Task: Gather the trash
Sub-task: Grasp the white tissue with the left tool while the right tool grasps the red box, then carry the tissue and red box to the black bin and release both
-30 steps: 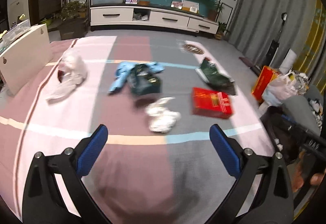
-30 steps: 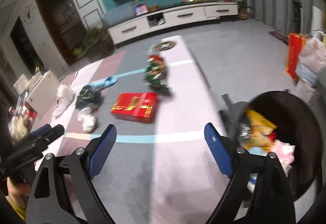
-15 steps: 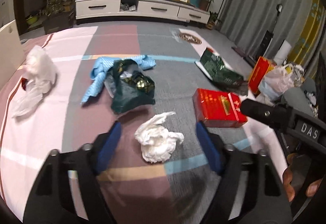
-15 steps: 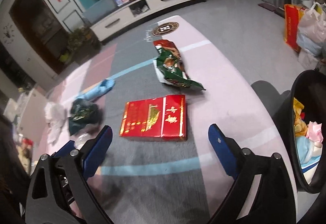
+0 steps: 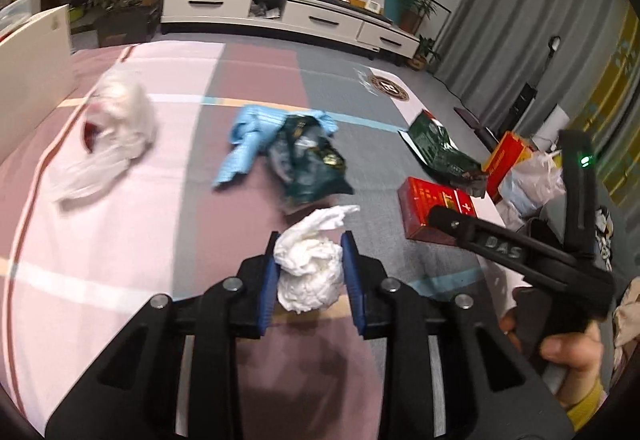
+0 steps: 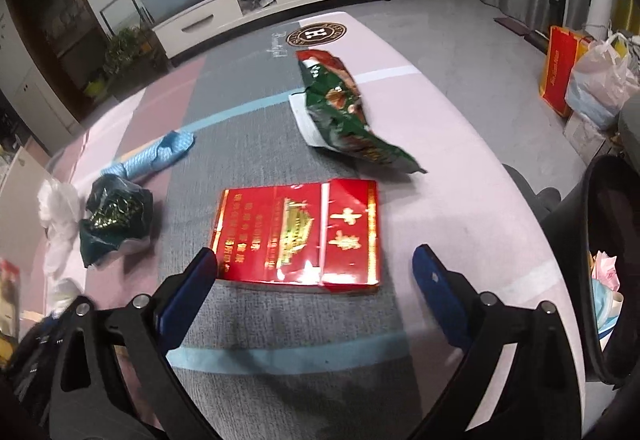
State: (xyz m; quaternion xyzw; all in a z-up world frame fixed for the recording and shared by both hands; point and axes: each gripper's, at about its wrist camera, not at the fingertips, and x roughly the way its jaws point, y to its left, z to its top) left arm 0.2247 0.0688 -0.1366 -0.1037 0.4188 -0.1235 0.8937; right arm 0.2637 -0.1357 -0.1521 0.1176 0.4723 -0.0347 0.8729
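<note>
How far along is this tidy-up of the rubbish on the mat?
Early to midway. The black bin already holds some rubbish. The left gripper is closing around a crumpled white tissue; the right gripper is opening above the red box. Still lying out: a green snack bag, a dark green bag, a blue cloth and a white plastic bag.

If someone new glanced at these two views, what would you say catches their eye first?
Most likely the crumpled white tissue, sitting between the blue pads of the left tongs as they close around it on the striped mat. Next, the shiny red carton lying flat just ahead of the wide-open right tongs. A green snack bag lies beyond it.
</note>
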